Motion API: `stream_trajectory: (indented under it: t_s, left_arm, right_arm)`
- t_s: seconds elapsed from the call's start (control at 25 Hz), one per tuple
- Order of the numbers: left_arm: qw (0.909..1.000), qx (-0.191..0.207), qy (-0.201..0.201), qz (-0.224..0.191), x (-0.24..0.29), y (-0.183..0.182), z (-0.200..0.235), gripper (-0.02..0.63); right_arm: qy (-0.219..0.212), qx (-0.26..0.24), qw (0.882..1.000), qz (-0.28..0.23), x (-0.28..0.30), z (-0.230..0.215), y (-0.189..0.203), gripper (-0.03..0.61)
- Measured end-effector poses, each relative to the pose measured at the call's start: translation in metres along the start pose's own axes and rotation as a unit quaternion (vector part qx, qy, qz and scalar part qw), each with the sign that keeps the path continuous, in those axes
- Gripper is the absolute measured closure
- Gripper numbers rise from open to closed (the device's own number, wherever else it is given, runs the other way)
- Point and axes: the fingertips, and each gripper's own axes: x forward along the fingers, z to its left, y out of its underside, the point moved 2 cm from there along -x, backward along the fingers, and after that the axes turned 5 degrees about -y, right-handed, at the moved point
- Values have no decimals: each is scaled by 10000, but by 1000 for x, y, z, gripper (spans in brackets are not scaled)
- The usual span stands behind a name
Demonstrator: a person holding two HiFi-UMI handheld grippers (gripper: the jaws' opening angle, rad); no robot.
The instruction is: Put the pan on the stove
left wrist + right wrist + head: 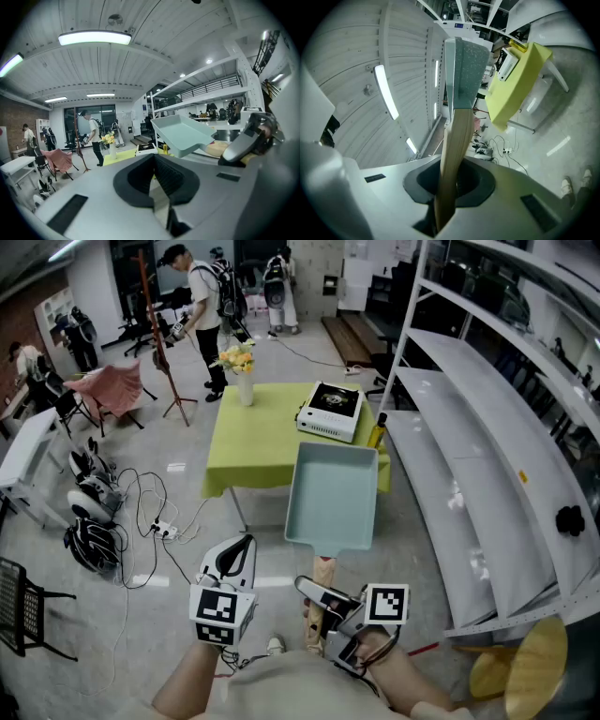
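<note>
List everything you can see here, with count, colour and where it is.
pan: one, pale teal with wooden handle, held in air before table
stove: one, white with black top, table's far right corner
table: one, yellow-green cloth, mid-floor
vase: one, white with yellow flowers, table's far left edge
bottle: one, yellow, beside stove
shelves: several, white, right side
person: one nearest, white top, beyond table
left hand-held gripper: one, white, low left, jaws together, empty
right hand-held gripper: one, white, shut on pan's handle
</note>
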Motion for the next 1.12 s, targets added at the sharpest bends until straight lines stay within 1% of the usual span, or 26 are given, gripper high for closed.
stream_trajectory:
  t_s: [0.2, 0.36, 0.6, 0.76, 0.88, 1.0, 1.12]
  left_arm:
    - [10000, 27, 5, 36, 0, -1, -1, 607]
    - [10000, 31, 5, 38, 0, -3, -5, 607]
    - [10000, 65, 29, 22, 5, -6, -17, 607]
    - [9999, 109, 8, 58, 13, -10, -25, 607]
    - [9999, 122, -22, 116, 18, -8, -33, 607]
    - [9998, 150, -76, 144, 23, -9, -42, 607]
    - [9996, 165, -148, 154, 31, -11, -50, 607]
  right_arm:
    - [-33, -53, 10000, 17, -3, 1, -1, 528]
    - [-30, 105, 9999, -37, -8, 0, -4, 526]
    - [24, 178, 9998, -49, -19, -6, -9, 526]
    - [-155, 231, 9996, 3, -24, -4, -18, 528]
    - [-146, 331, 9993, -4, -32, -10, -23, 528]
    - [-224, 485, 9986, -55, -41, -14, -34, 528]
    - [-215, 514, 9984, -61, -51, -23, -45, 528]
